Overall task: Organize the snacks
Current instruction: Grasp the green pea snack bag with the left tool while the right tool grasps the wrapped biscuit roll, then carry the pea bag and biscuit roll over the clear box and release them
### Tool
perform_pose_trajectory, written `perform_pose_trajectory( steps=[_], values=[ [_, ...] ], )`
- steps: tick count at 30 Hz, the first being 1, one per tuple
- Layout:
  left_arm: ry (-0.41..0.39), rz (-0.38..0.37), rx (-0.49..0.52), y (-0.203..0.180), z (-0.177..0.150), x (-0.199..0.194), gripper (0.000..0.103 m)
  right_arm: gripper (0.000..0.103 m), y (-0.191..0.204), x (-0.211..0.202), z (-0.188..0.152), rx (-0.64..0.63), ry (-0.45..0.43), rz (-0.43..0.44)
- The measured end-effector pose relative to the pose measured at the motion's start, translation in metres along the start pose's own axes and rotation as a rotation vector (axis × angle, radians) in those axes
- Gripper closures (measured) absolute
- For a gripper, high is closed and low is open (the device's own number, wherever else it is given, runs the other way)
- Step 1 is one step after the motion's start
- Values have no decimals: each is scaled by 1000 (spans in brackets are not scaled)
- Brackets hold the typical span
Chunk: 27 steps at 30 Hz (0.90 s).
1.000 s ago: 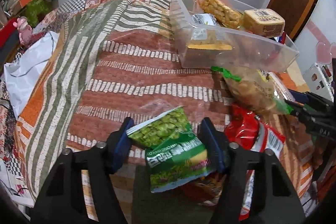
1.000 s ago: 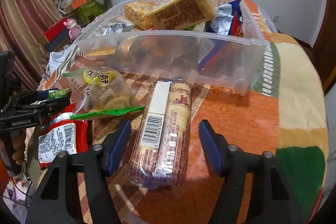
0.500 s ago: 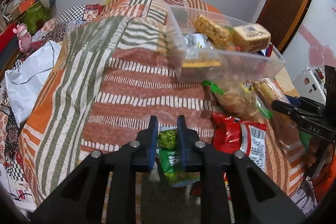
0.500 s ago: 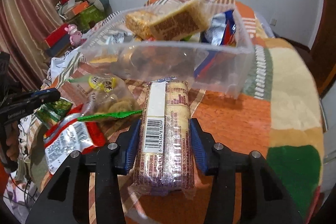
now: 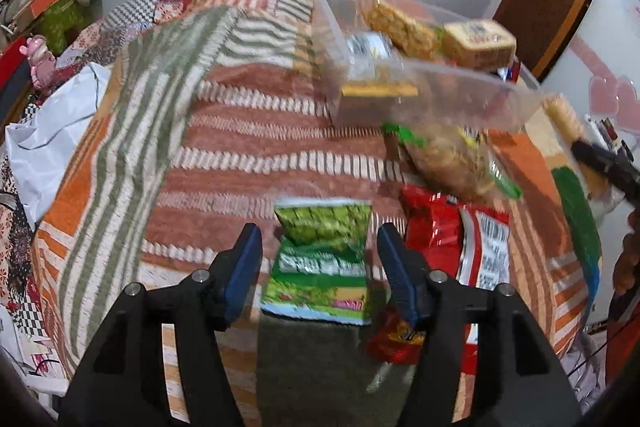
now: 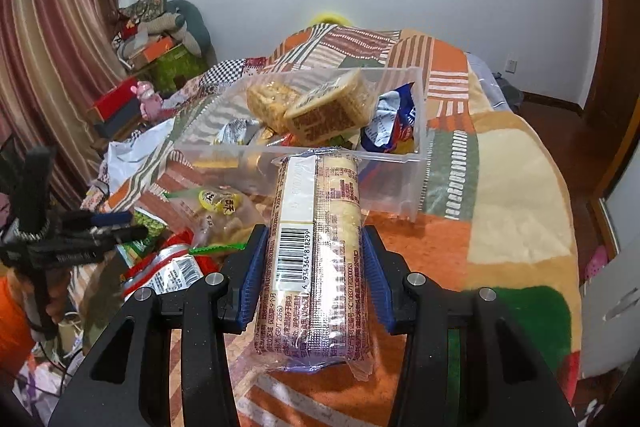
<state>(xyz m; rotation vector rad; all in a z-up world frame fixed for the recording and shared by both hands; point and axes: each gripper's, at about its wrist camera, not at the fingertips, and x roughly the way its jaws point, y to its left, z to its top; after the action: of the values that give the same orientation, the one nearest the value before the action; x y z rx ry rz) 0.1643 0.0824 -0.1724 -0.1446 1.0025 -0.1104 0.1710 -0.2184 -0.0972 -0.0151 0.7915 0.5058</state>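
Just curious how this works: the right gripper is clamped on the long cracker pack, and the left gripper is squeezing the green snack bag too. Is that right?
Not quite. The right gripper is clamped on the cracker pack, but the left gripper is not squeezing the green bag. The left wrist view shows its jaws open, having just opened, with the bag lying between them, clear of both pads.

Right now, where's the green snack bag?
In the left wrist view the green snack bag lies on the bedspread between the left gripper's open fingers, with the red snack bag just right of it.
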Motion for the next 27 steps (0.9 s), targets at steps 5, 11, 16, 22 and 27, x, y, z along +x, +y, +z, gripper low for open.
perform_pose_trajectory(
  steps=[5, 11, 16, 22, 27],
  values=[
    [15, 61, 60, -12, -6, 13, 44, 60, -1, -3, 1, 6, -11, -7],
    [-18, 65, 67, -12, 4, 8, 54, 60, -5, -9, 8, 17, -39, -17],
    [-94, 61, 74, -17, 23, -14, 55, 60, -10, -15, 21, 17, -66, -37],
    [-182, 25, 59, -25, 60, -41, 55, 60, -17, -23, 43, 29, -126, -58],
    [-253, 8, 69, -37, 90, -56, 55, 60, -20, -27, 64, 32, -167, -75]
  ],
)
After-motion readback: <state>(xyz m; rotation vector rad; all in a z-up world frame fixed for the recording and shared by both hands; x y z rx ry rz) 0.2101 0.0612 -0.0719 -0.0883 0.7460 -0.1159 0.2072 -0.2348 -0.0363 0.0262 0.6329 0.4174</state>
